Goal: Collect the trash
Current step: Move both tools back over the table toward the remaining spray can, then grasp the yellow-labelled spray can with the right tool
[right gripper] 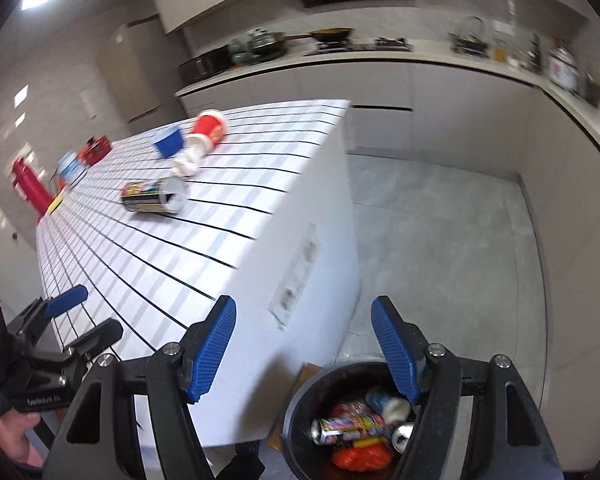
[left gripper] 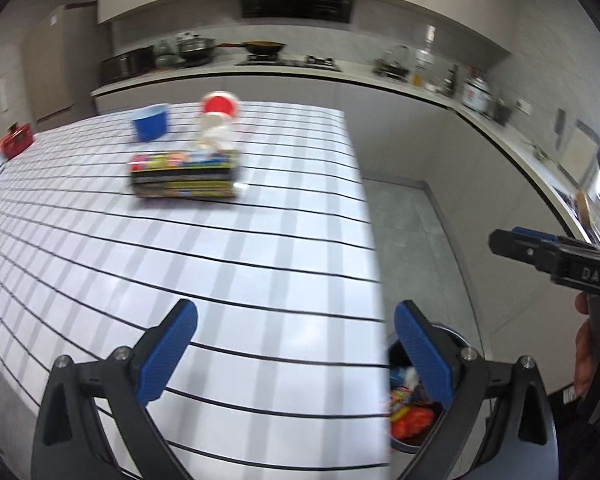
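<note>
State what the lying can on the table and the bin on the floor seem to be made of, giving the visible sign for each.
Lying can: probably thin metal, glossy printed wrap; its end shines silver.
Bin: looks like dark plastic or coated metal; smooth, round rim, dull sheen. Too blurred to settle.

Both grippers, left gripper (left gripper: 296, 354) and right gripper (right gripper: 303, 350), have black angular arms, silver screws at the pivots and ribbed blue pads (right gripper: 212, 350); white "DAS" lettering marks the right one's side.
</note>
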A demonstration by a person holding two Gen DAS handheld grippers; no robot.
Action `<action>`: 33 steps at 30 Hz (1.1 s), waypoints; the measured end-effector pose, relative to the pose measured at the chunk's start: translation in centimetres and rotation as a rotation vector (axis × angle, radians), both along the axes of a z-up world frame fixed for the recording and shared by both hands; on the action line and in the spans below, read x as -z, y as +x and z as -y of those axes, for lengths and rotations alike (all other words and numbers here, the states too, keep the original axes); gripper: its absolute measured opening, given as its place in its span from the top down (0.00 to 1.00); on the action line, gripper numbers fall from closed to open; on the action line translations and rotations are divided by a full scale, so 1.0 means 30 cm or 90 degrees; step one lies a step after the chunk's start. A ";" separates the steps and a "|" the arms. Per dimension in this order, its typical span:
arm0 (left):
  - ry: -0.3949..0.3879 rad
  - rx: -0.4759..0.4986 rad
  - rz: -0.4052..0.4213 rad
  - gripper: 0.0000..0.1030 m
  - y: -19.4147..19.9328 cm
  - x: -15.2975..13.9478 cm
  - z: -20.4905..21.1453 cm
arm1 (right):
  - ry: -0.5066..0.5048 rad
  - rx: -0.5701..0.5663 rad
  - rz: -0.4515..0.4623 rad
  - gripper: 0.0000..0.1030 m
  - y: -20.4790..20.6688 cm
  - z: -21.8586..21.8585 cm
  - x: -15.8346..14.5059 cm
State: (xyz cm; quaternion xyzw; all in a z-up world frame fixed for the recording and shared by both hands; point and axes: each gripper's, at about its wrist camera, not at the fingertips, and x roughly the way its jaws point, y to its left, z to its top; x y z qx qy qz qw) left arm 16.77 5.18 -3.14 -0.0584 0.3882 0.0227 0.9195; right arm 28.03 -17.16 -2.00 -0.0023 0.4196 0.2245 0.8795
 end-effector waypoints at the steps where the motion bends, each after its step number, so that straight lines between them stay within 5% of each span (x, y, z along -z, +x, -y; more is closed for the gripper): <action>1: -0.002 -0.009 -0.001 0.03 0.010 -0.003 -0.039 | -0.002 -0.016 0.005 0.30 0.012 -0.058 -0.009; 10: -0.029 -0.044 -0.004 0.03 0.089 0.009 -0.419 | -0.050 -0.130 0.034 0.30 0.123 -0.565 -0.052; 17: -0.038 -0.050 -0.017 0.03 0.158 0.031 -0.637 | -0.107 -0.180 0.031 0.30 0.239 -0.894 0.019; 23: -0.048 -0.055 -0.031 0.03 0.197 0.053 -0.774 | -0.161 -0.184 0.031 0.24 0.332 -1.028 0.094; 29: -0.060 -0.046 -0.039 0.03 0.234 0.065 -0.840 | -0.091 -0.231 -0.064 0.24 0.330 -1.085 0.110; 33: -0.068 -0.048 -0.041 0.03 0.255 0.070 -0.879 | -0.100 -0.221 -0.014 0.24 0.307 -1.093 0.053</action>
